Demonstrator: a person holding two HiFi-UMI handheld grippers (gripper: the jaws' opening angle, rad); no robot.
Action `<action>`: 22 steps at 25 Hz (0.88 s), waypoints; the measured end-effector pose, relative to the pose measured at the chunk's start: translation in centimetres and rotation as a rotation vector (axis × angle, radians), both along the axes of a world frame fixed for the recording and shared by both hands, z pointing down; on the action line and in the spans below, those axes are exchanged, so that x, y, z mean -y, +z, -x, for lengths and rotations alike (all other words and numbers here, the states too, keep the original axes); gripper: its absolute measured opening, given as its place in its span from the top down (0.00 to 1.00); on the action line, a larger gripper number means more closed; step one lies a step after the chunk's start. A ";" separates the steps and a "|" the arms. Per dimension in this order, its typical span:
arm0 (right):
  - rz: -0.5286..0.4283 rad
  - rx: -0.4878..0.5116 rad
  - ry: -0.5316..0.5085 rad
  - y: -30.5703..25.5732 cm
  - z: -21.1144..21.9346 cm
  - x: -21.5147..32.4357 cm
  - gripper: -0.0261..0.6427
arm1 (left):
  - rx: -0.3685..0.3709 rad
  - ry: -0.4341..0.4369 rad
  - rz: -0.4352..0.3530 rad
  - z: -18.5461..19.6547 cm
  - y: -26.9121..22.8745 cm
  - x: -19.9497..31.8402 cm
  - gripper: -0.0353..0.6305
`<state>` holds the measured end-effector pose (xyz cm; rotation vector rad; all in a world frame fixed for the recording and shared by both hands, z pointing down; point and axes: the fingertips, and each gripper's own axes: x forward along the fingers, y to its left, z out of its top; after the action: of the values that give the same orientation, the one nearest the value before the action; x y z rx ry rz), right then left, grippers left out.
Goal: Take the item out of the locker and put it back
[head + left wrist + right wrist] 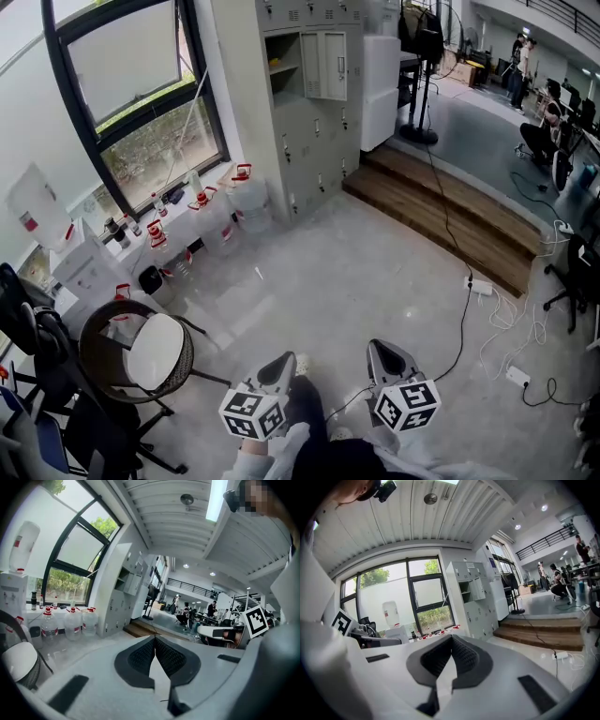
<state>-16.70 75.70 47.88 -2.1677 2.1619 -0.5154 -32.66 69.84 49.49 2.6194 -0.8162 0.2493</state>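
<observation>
The grey locker bank [314,112] stands far ahead by the window. One upper compartment [284,67] is open, with its door [328,64] swung to the right. What lies inside is too small to tell. Both grippers hang low near the person's body, far from the lockers. My left gripper [281,362] is shut with nothing in it, its jaws meeting at the tip [154,637]. My right gripper [380,349] is also shut and empty [451,637]. The lockers show in the left gripper view [119,599] and the right gripper view [476,599], where the open compartment [465,591] is visible.
Several water bottles [202,202] line the floor under the window. A round chair [141,356] stands at the left. A wooden step [450,216] rises right of the lockers, with cables and a power strip [480,287] beside it. People [520,61] are at the far right.
</observation>
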 end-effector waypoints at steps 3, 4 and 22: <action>-0.008 -0.002 0.008 0.1 -0.6 3.5 0.96 | -0.003 0.002 0.002 -0.5 0.4 3.6 0.93; -0.012 0.000 0.017 0.0 -1.0 4.9 0.96 | -0.003 0.006 0.001 -0.8 0.4 5.1 0.93; -0.004 -0.053 0.045 -2.4 -5.9 32.7 0.64 | -0.032 0.066 -0.012 -6.0 -1.9 33.5 0.94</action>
<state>-10.78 43.05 45.44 -2.2469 2.1318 -0.4559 -26.62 36.35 47.59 2.6568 -0.7238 0.2201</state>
